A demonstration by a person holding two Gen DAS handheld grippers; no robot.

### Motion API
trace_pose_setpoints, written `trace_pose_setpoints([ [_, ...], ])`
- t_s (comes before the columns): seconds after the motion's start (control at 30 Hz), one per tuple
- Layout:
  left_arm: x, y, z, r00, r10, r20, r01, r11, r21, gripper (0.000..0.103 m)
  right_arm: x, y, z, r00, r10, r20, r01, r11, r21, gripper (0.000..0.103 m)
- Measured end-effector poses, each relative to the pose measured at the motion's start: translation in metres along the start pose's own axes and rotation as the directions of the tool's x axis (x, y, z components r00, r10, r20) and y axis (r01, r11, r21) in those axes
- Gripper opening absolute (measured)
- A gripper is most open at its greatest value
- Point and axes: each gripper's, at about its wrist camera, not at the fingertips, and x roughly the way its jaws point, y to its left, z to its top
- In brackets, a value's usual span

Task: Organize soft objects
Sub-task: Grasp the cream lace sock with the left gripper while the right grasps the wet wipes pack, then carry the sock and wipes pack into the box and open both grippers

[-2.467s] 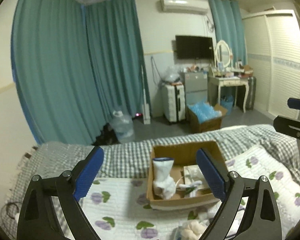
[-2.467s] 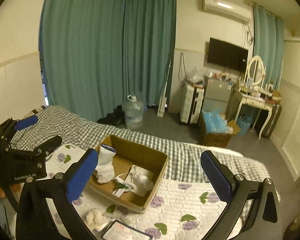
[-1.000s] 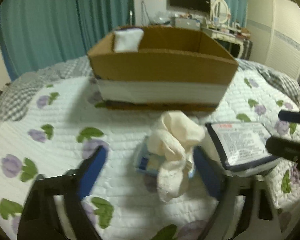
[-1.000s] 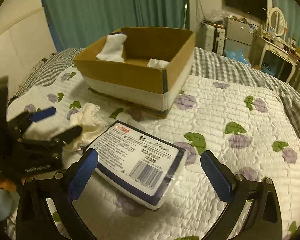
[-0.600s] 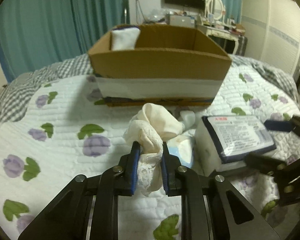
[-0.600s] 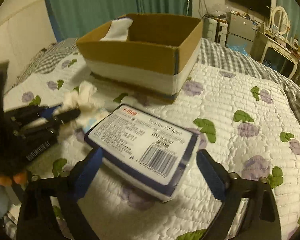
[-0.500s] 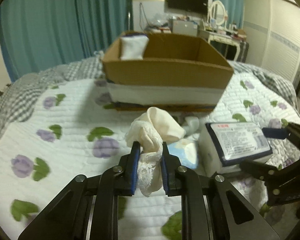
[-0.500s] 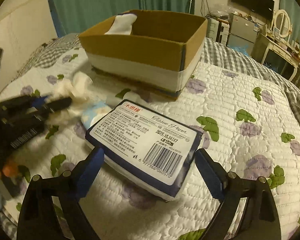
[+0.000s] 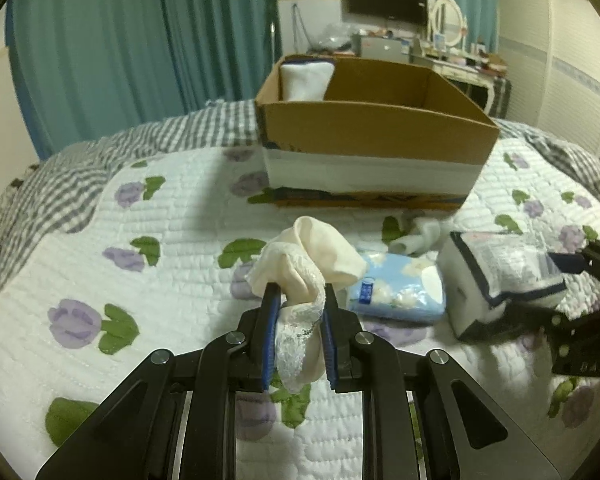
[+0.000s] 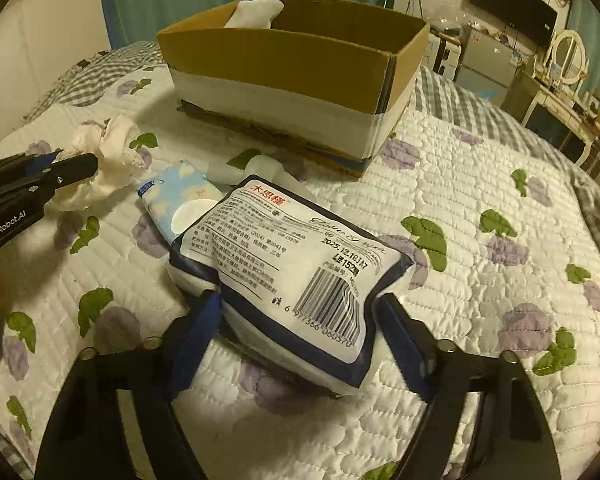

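My left gripper [image 9: 298,294] is shut on a cream lace cloth [image 9: 316,258] and holds it above the quilt, in front of the cardboard box [image 9: 376,136]. The cloth also shows in the right wrist view [image 10: 104,152]. My right gripper [image 10: 300,308] is closed around a white and navy tissue pack [image 10: 296,256], its jaws pressing both sides. The pack shows at the right of the left wrist view [image 9: 500,276]. A small blue tissue packet [image 9: 396,292] lies between the two. A white sock [image 9: 306,80] stands in the box's far left corner.
A pale rolled sock [image 9: 416,236] lies just before the box. The floral quilt [image 10: 500,200] covers the bed, with a checked blanket [image 9: 60,184] at its far edge. Curtains, a television and a dressing table stand beyond.
My left gripper closed on the lace cloth and lifted it slightly. My right gripper moved in and closed around the tissue pack, which was lying free a second ago.
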Motion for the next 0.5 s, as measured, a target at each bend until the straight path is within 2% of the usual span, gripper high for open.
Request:
trace_pose_setpoints([
  [0.07,-0.003,0.0,-0.003,1.0,-0.014,-0.007,0.014,1.0,-0.001,0.018,-0.005,0.0,0.001,1.0,-0.001,0.013,0.001,1.0,0.002,0.057],
  [0.17,-0.01,0.001,-0.006,0.999,-0.026,-0.02,0.026,1.0,-0.005,0.018,-0.014,0.001,0.004,0.999,-0.01,0.035,0.01,1.0,0.005,0.05],
  [0.3,-0.025,0.002,-0.003,0.999,-0.04,-0.011,0.04,0.999,-0.005,0.018,-0.024,0.007,0.005,0.999,-0.033,0.031,0.033,0.999,-0.001,0.047],
  [0.5,-0.052,0.003,0.009,0.997,-0.073,0.016,0.073,0.997,-0.01,0.018,-0.056,0.014,0.008,0.995,-0.063,0.08,0.065,0.998,-0.014,0.046],
])
